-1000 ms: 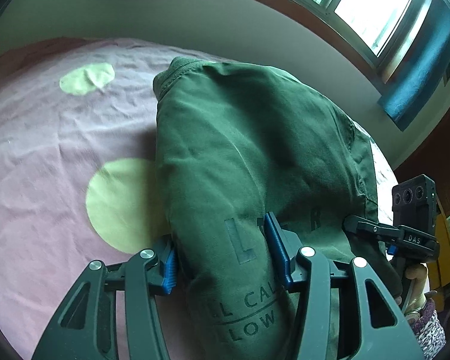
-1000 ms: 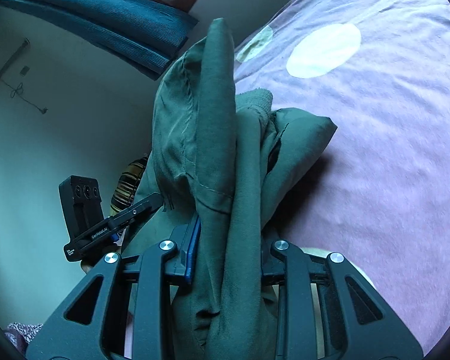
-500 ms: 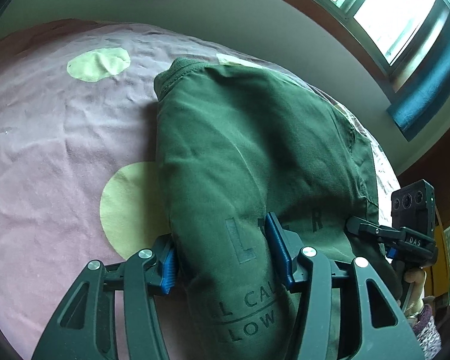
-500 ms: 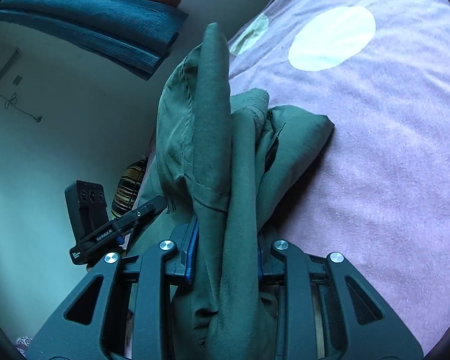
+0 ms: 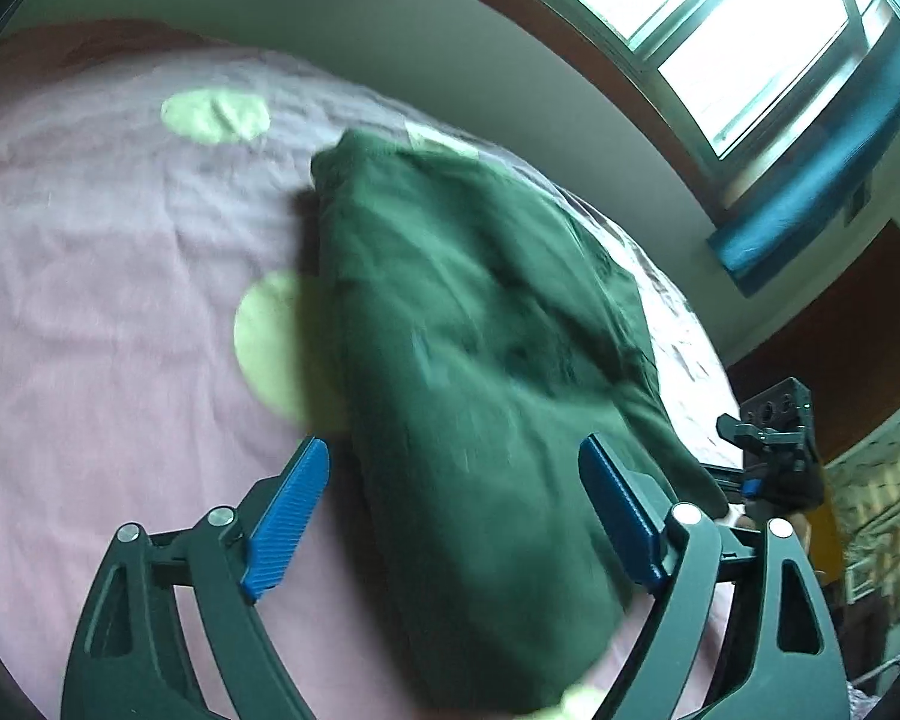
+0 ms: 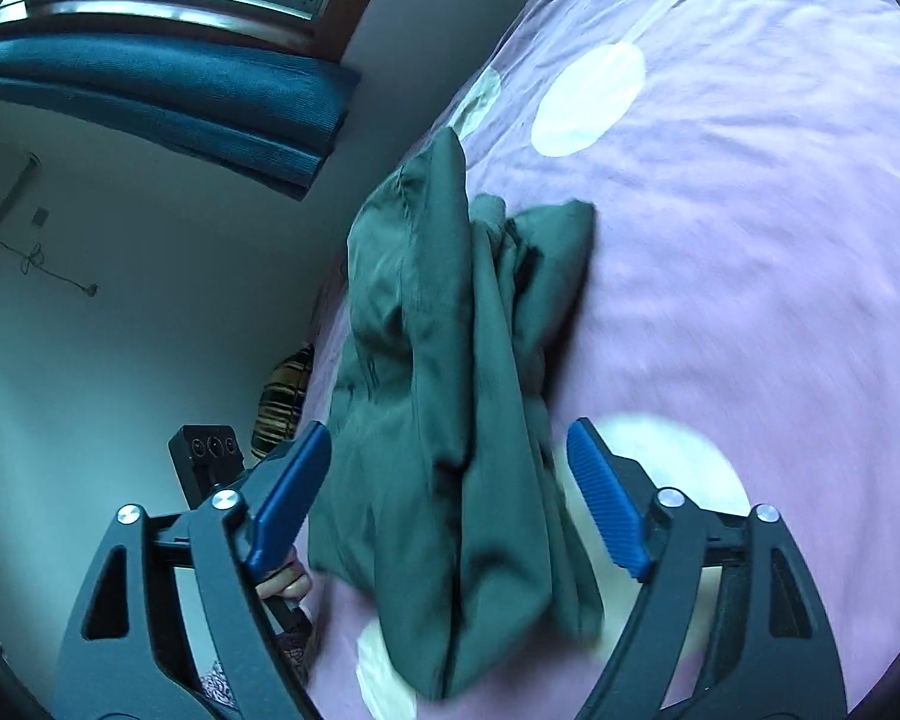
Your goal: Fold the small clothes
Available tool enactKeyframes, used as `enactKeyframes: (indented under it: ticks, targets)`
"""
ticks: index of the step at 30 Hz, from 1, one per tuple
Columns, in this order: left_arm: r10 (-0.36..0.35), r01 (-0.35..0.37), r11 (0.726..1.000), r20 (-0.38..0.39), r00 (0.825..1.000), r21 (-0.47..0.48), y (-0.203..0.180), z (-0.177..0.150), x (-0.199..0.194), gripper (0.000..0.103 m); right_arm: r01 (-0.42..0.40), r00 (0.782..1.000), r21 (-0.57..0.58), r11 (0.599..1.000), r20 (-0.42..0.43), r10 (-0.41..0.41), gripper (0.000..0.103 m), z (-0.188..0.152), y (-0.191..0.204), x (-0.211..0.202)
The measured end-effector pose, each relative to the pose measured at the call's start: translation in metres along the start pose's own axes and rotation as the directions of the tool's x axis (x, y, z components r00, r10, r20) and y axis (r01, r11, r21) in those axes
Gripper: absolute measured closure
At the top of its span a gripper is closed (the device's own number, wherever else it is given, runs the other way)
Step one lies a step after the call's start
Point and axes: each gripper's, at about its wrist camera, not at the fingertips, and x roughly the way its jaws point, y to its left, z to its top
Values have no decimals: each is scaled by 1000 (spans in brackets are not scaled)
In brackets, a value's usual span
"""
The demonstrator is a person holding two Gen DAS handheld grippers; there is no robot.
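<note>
A dark green garment (image 5: 480,372) lies folded in a thick bundle on the pink bedsheet (image 5: 108,300). My left gripper (image 5: 456,516) is open, its blue pads wide apart on either side of the garment's near end. In the right wrist view the same garment (image 6: 450,396) lies bunched in long folds on the sheet (image 6: 750,276). My right gripper (image 6: 450,498) is open too, its pads apart on either side of the cloth. The other gripper shows at the edge of each view (image 5: 774,444) (image 6: 210,456).
The sheet has pale round spots (image 5: 216,114) (image 6: 588,102). A wall and a window with blue curtains (image 5: 810,168) stand behind the bed. A striped object (image 6: 282,402) sits beyond the bed's edge.
Both grippers were shut on the green garment and have opened. The garment has dropped out of them onto the bed, and both grippers have drawn back a little.
</note>
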Motion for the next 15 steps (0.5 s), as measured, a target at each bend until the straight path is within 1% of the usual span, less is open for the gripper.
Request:
enactKeyframes:
  ticks: [2, 4, 8, 9, 10, 11, 12, 13, 14, 15]
  targets:
    - [-19, 18, 999, -34, 999, -34, -1, -16, 4, 18, 24, 1000, -7, 1000, -6, -24, 21, -11, -1, 0]
    - [-45, 40, 996, -63, 997, -77, 1, -29, 8, 18, 22, 1000, 0, 1000, -22, -22, 21, -18, -4, 3]
    - [-130, 115, 982, -100, 986, -149, 2, -40, 18, 18, 51, 999, -20, 998, -11, -51, 21, -22, -4, 10]
    - [-139, 122, 981, -107, 985, -152, 0, -41, 20, 18, 47, 999, -24, 999, -15, -48, 21, -24, -3, 11]
    - [-132, 115, 983, -117, 984, -145, -3, -43, 24, 19, 27, 999, -29, 999, -34, -28, 21, -25, 0, 17]
    - [-111, 95, 988, -127, 986, -124, -9, -44, 28, 22, 18, 998, -34, 999, -51, -19, 21, -26, 1, 22]
    - [-88, 74, 991, -129, 988, -107, -12, -44, 29, 26, 44, 997, -47, 998, -54, -47, 25, -29, 1, 27]
    - [-67, 55, 994, -131, 989, -93, -14, -44, 31, 30, 66, 996, -55, 996, -62, -69, 42, -29, 4, 30]
    - [-56, 44, 995, -135, 989, -91, -14, -44, 31, 32, 75, 994, -46, 996, -75, -79, 53, -30, 3, 34]
    - [-54, 39, 994, -144, 988, -102, -13, -42, 31, 37, 60, 995, -17, 998, -85, -61, 63, -30, 0, 37]
